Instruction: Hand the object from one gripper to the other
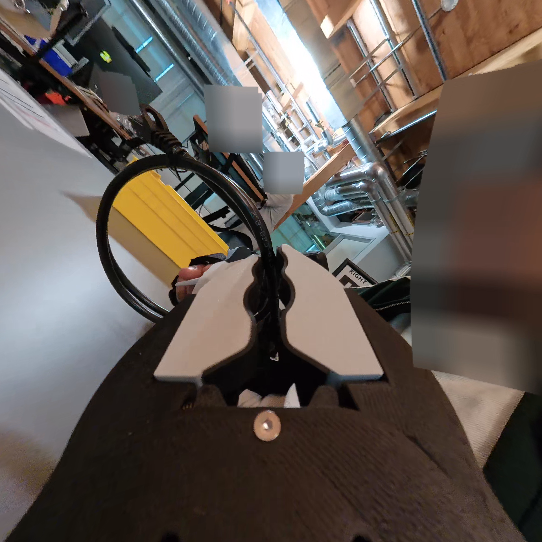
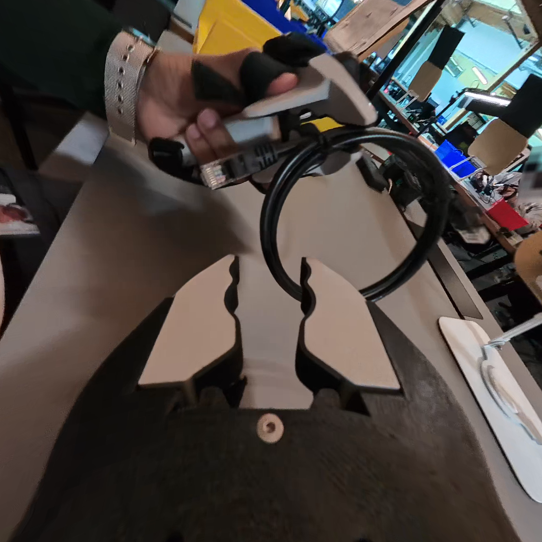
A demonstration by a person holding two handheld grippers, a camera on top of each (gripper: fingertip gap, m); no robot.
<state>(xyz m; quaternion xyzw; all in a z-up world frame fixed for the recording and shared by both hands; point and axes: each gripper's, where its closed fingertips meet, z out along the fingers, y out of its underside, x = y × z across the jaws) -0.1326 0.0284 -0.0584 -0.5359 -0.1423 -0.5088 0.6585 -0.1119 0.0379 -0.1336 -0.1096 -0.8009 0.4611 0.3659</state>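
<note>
Two grippers are sharing this moment, and only one is holding anything. The left gripper is clamping its jaws on the black network cable, with the cord running down the narrow slot between its grey fingers. The right gripper is standing with its jaws apart and nothing between them; the lower arc of the cable is hanging just in front of and slightly to the right of that gap, passing behind the right finger tip rather than into the slot. Whether the cord is touching that finger is hard to tell, since the right wrist view is blurred.

The main risk is that the right jaws are closing on air, because the coil is sitting off-centre from the gap. A second risk is the left gripper letting go before the right one is properly pinching, so the coil is dropping onto the pale table below. The coil is also floppy and tied in a loop, so a pinch on one strand may be letting the rest swing. Its clear plug is sticking out near the person's hand and could be snagging there.
</note>
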